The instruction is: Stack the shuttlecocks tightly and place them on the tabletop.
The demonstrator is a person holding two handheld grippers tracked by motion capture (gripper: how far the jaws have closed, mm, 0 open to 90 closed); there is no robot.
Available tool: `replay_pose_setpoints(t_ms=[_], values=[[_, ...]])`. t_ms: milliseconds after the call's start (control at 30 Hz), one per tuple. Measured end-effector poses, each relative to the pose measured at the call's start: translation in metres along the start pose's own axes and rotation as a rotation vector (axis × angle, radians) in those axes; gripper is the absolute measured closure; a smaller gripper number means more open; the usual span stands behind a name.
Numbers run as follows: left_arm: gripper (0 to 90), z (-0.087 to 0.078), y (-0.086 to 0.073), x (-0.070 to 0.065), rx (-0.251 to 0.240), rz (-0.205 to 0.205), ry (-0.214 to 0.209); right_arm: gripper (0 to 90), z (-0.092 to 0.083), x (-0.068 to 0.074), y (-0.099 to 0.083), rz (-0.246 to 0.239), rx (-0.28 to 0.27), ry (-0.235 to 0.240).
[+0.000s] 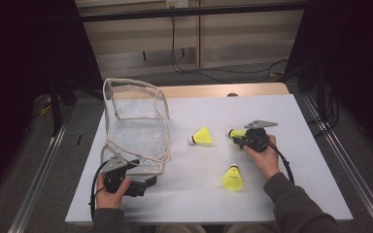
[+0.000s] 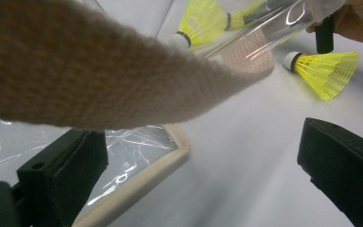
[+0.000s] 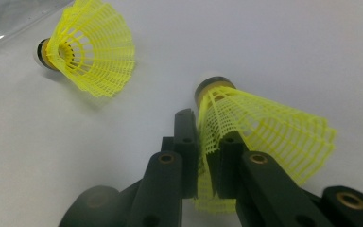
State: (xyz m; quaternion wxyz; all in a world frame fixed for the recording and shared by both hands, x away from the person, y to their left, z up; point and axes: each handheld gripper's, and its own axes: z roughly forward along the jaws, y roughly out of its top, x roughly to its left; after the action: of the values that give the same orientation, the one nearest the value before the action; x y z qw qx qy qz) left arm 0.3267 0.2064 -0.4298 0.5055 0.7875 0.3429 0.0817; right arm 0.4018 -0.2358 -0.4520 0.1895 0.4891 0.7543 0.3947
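Three yellow shuttlecocks [image 1: 202, 136] dot the white tabletop [image 1: 281, 194].

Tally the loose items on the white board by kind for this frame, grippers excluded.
Yellow shuttlecocks: 3, one by the bag, one nearer the person, one pinched by its skirt in the right gripper.
Clear bag with beige trim: 1, its edge between the open left gripper's jaws.
Total: 4
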Motion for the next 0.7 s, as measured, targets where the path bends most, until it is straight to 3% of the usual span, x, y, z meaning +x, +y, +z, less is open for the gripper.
replay_pose_setpoints(t_ms=[267,700], values=[[2.4,-0.0001,0.0000,0.0000,0.000,0.000,0.000,87.7,-0.0007,-0.0007,0.0002,0.008,-0.002,0.009],[2.4,0.0000,0.0000,-0.0003,0.000,0.000,0.002,88.4,-0.0096,-0.0018,0.0035,-0.022,-0.010,0.045]])
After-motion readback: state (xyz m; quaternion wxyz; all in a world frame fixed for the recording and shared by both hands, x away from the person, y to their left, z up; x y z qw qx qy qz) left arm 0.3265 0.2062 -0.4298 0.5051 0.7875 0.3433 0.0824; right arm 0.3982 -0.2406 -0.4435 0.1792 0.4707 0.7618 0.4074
